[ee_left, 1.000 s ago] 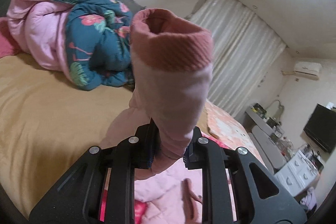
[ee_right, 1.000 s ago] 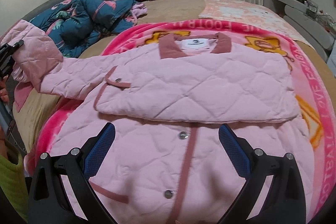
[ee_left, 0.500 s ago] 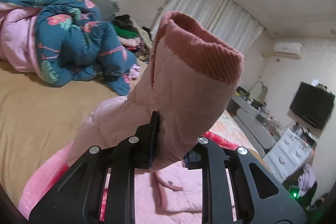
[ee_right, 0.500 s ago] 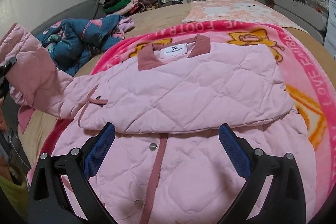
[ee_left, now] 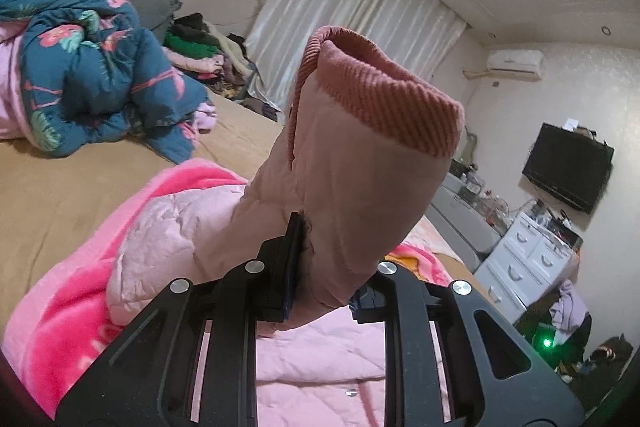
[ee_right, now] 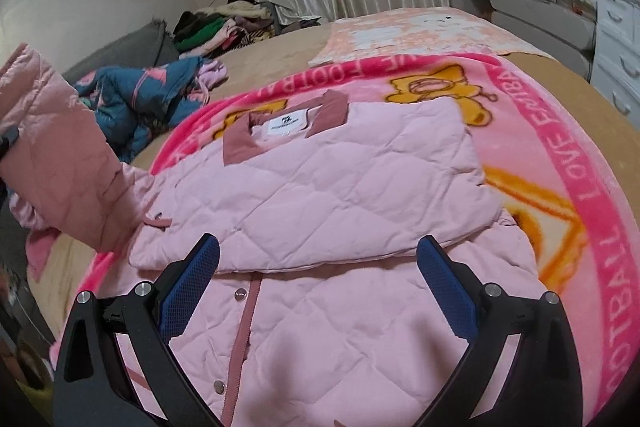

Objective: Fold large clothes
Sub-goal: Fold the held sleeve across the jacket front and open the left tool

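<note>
A pink quilted jacket (ee_right: 340, 195) lies on a pink cartoon blanket (ee_right: 572, 187) on the bed, its right side folded over the body, collar at the far end. My left gripper (ee_left: 320, 291) is shut on the jacket's left sleeve (ee_left: 352, 187), holding it raised with its ribbed dusty-pink cuff (ee_left: 384, 99) upward. The raised sleeve also shows at the left of the right wrist view (ee_right: 60, 163). My right gripper (ee_right: 316, 291) is open and empty, hovering above the jacket's lower front near the snap placket (ee_right: 240, 331).
A teal floral quilt (ee_left: 92, 83) is bunched at the bed's far left. A pile of clothes (ee_right: 224, 27) lies by the curtain. A peach patterned cloth (ee_right: 420, 35) lies beyond the blanket. White drawers (ee_left: 532, 263) and a wall TV (ee_left: 568, 171) stand to the right.
My left gripper has carried the raised sleeve inward, toward and over the jacket body. My right gripper has stayed open, shifting slightly over the jacket's lower front.
</note>
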Demonstrator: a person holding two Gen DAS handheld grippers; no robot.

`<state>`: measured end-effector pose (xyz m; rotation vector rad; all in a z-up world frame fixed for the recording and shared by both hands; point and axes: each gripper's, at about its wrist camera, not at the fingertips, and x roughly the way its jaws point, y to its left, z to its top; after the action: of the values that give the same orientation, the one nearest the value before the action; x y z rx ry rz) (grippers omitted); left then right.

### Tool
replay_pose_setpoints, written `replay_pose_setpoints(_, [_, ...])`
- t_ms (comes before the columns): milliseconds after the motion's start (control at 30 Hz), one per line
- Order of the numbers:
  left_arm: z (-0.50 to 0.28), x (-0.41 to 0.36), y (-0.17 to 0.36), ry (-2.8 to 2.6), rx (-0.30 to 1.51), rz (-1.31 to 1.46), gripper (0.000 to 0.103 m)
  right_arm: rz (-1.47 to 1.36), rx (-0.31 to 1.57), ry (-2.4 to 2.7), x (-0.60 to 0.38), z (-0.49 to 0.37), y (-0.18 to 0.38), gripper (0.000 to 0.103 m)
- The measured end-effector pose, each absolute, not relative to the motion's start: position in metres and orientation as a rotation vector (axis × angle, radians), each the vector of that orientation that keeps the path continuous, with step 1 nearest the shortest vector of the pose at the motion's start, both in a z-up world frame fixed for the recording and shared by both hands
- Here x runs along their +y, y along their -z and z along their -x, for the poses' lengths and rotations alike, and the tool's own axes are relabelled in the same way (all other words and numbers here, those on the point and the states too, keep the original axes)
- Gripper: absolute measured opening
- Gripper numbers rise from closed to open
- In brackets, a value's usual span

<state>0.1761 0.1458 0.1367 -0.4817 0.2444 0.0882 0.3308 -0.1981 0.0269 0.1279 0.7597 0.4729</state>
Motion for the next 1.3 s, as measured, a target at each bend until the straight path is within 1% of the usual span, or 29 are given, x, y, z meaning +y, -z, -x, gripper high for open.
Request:
replay_pose_setpoints(367, [-0.218,0.071,-0.127,0.017,0.352,0.408,0.012,-0.239,0.705,-0.435,-0.250,-0.336,-0.050,0.098])
replay_pose_setpoints(633, [-0.243,0.030,-0.095,0.056,0.470,0.341,0.013,-0.312,0.692,-0.413,-0.285,-0.338,-0.059,0.098])
replay_pose_setpoints(800, [-0.258,0.009,-0.065,0.080,0.585,0.291,0.016,-0.357,0.739,-0.408,-0.302,-0.343,-0.054,0.099])
replay_pose_setpoints(900, [-0.264,-0.006,-0.046,0.095,0.646,0.245,0.021,-0.353,0.757,-0.401,-0.304,-0.345,-0.050,0.099])
replay_pose_setpoints(967, [-0.266,-0.016,-0.036,0.107,0.675,0.219,0.028,-0.356,0.770,-0.400,-0.304,-0.346,-0.047,0.099])
replay_pose_setpoints(1100, [-0.268,-0.038,-0.018,0.126,0.736,0.145,0.035,-0.382,0.788,-0.390,-0.310,-0.350,-0.042,0.099])
replay_pose_setpoints(1200, [-0.267,-0.049,-0.008,0.131,0.770,0.100,0.043,-0.388,0.792,-0.378,-0.313,-0.350,-0.040,0.099])
replay_pose_setpoints(1267, [-0.267,-0.054,-0.002,0.136,0.792,0.065,0.051,-0.393,0.796,-0.372,-0.315,-0.351,-0.039,0.099])
replay_pose_setpoints(1300, [-0.267,-0.057,0.000,0.142,0.802,0.052,0.060,-0.395,0.797,-0.370,-0.315,-0.351,-0.038,0.099])
